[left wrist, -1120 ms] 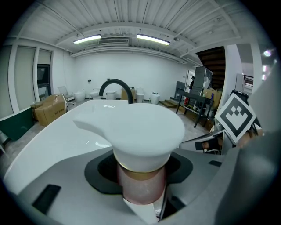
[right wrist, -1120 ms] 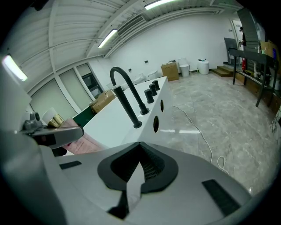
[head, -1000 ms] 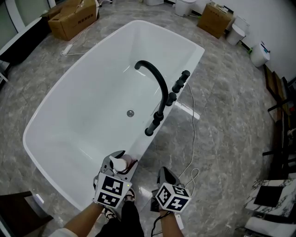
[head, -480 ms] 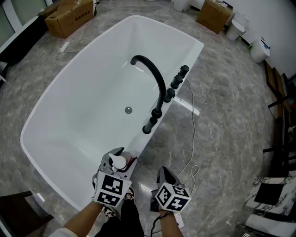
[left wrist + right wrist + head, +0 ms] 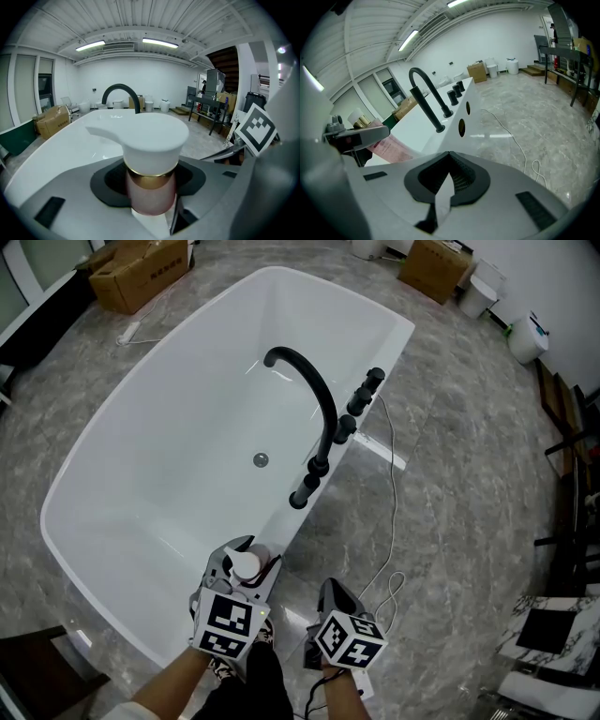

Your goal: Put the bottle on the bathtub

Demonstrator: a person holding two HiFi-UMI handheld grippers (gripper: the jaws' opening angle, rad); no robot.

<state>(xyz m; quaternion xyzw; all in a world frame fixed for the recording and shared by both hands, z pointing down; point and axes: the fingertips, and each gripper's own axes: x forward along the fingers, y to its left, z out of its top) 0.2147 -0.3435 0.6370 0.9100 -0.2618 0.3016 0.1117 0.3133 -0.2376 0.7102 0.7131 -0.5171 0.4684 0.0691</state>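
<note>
Left gripper (image 5: pixel 240 568): jaws clamped on the bottle (image 5: pixel 151 190), with the pads on the pink body just under the gold collar. The white pump cap sits above the jaws, spout pointing left in the left gripper view. From the head view the gripper is held low at the near edge of the scene, pointing far. The forearm comes in from the near edge and the marker cube faces up.

The bottle sits over the near-right rim of the bathtub (image 5: pixel 141 456). Cannot tell whether its base touches the rim.

Right gripper (image 5: pixel 449 180): jaws pressed together, nothing between them. It is held just right of the left gripper, over the grey marbled floor (image 5: pixel 469 456) outside the tub, also pointing far. In its own view the bottle and the left gripper show at the left edge.

Further out:
- A black arched faucet (image 5: pixel 314 404) stands on the tub's right rim.
- A row of black knobs (image 5: pixel 361 404) runs along the same rim on both sides of it.
- The drain (image 5: pixel 261 459) is in the tub bottom.
- A white cable (image 5: pixel 392 512) trails on the floor right of the tub.
- Cardboard boxes are at far left (image 5: pixel 141 268) and far right (image 5: pixel 434 268).
</note>
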